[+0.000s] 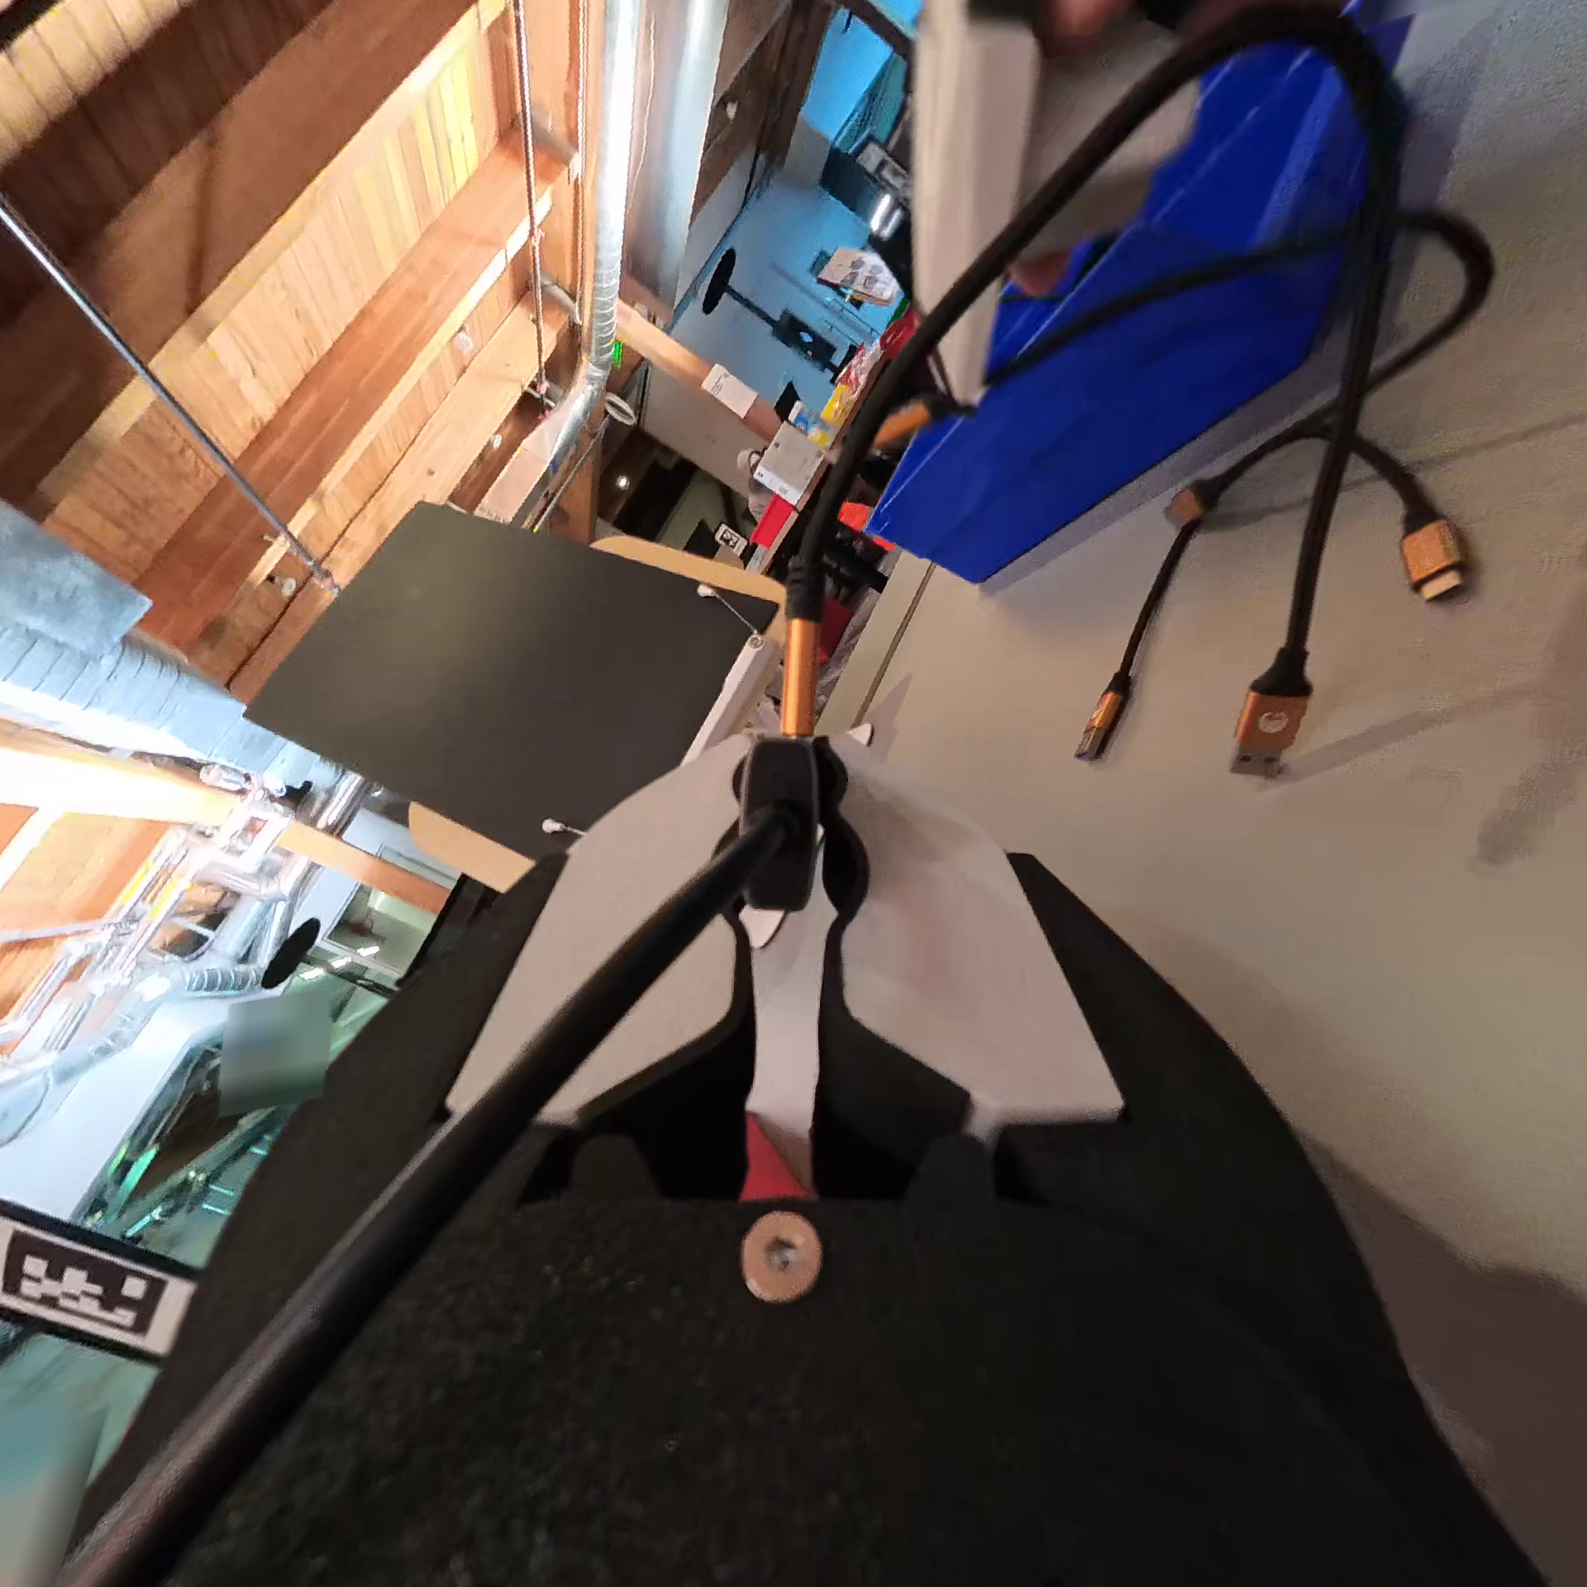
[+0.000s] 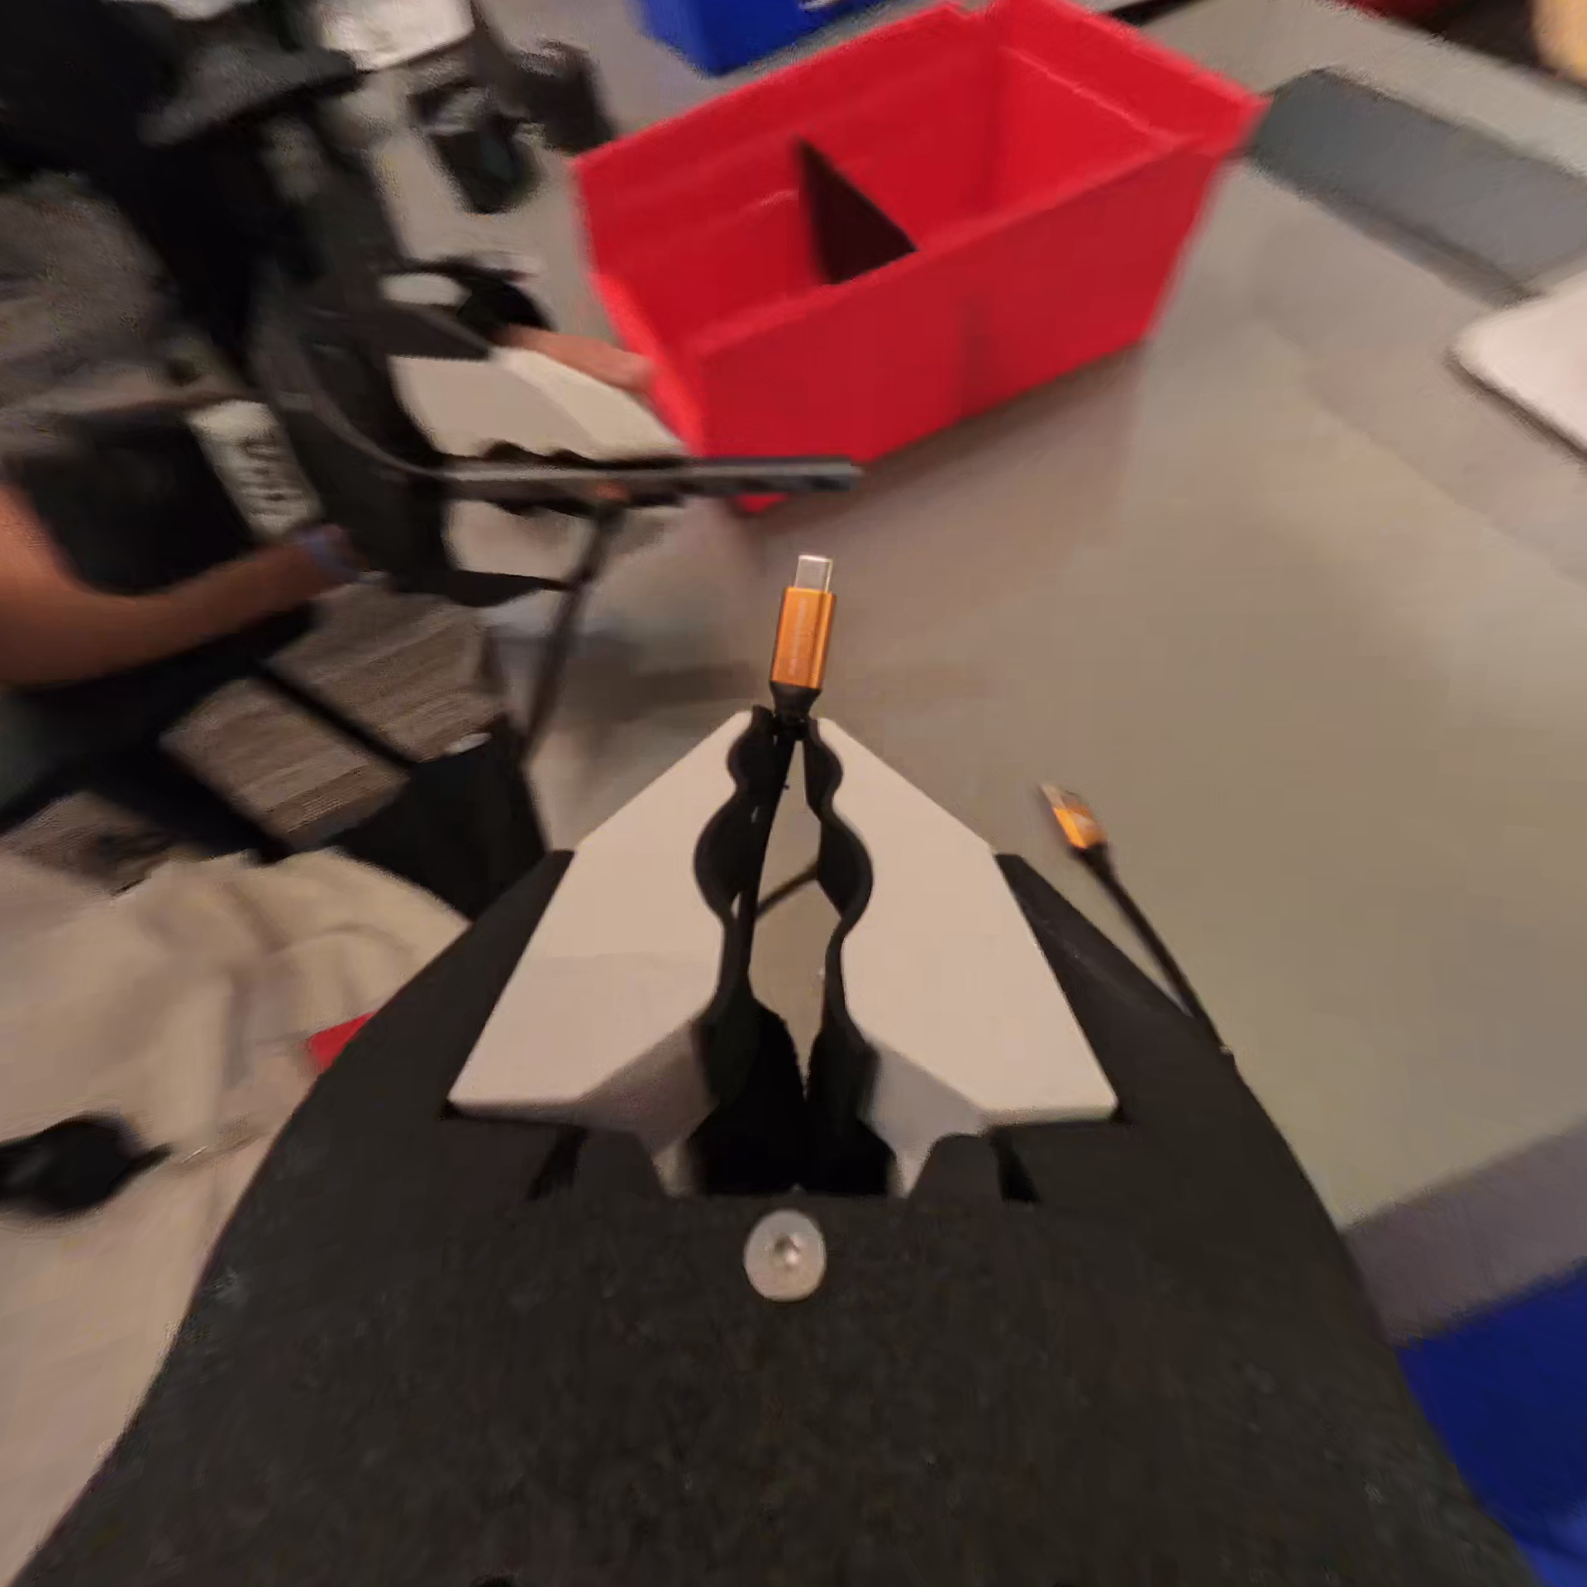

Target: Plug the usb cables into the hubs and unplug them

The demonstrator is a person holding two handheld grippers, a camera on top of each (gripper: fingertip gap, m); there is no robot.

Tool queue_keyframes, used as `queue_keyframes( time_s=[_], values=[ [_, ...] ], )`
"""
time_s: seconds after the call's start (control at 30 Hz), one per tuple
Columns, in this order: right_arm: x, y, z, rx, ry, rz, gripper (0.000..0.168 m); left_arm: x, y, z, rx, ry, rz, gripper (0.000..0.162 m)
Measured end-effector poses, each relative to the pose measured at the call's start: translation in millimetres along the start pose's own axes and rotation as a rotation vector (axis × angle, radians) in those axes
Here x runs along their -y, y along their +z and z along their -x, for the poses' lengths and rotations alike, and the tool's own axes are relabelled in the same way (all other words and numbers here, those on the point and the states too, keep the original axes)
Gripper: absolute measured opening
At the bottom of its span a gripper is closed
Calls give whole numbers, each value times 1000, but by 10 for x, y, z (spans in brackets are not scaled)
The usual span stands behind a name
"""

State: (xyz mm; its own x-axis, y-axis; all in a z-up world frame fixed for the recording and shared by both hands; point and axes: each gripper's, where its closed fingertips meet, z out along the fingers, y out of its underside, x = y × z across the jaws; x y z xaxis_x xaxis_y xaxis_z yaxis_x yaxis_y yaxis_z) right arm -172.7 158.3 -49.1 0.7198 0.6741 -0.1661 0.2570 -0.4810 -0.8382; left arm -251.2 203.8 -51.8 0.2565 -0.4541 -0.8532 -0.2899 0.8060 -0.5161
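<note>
Left tongs (image 1: 794, 756): closed, pinching a small black moulded block (image 1: 777, 824) right at the tips. An orange sleeve (image 1: 799, 678) sticks out of the block past the tips. From the sleeve a black braided lead (image 1: 988, 283) arcs up in front of the blue bin (image 1: 1159, 343), clear of the bench (image 1: 1116, 945). A second, smooth black lead (image 1: 515, 1108) leaves the block and runs back over the tongs' body. Just beside the blue bin, on the bench, lie the loose ends of more braided leads. They include a USB-A plug (image 1: 1262, 721), a slimmer orange plug (image 1: 1103, 726) and a gold-toned plug (image 1: 1430, 558); none of them touches the tongs. Right tongs (image 2: 786, 730): closed on a thin black cable (image 2: 764, 850) just behind its orange USB-C connector (image 2: 807, 635). The connector stands proud of the tips, metal end forward, held above the bench and touching nothing else. The cable drops away between the fingers; its far run is hidden. A second orange plug (image 2: 1073, 820) lies flat on the bench near these tongs. A red bin (image 2: 927, 343) with a black divider (image 2: 846, 223) stands farther off, and nothing else shows inside it. The right wrist view is blurred. At its left, the other gripper and a dark flat piece near it cannot be made out well.
</note>
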Motion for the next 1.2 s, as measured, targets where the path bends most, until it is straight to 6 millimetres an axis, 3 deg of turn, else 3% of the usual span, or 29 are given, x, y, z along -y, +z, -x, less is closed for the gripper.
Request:
queue_keyframes(
  time_s=[0.13, 0.33, 0.87, 1.2],
  values=[
    [64, 72, 340, 237, 24, 118, 5, 107, 13, -106, -41, 44, -37, 10],
    [-188, 262, 408, 328, -10, 341, 4, 245, 15, -283, -106, 84, -75, 10],
    [-369, 405, 399, 347, 8, 425, 5, 275, 27, -403, -131, 186, -61, 10],
    [-454, 370, 371, 395, 59, 542, 4, 277, 29, -543, -158, 384, -52, 10]
  ],
)
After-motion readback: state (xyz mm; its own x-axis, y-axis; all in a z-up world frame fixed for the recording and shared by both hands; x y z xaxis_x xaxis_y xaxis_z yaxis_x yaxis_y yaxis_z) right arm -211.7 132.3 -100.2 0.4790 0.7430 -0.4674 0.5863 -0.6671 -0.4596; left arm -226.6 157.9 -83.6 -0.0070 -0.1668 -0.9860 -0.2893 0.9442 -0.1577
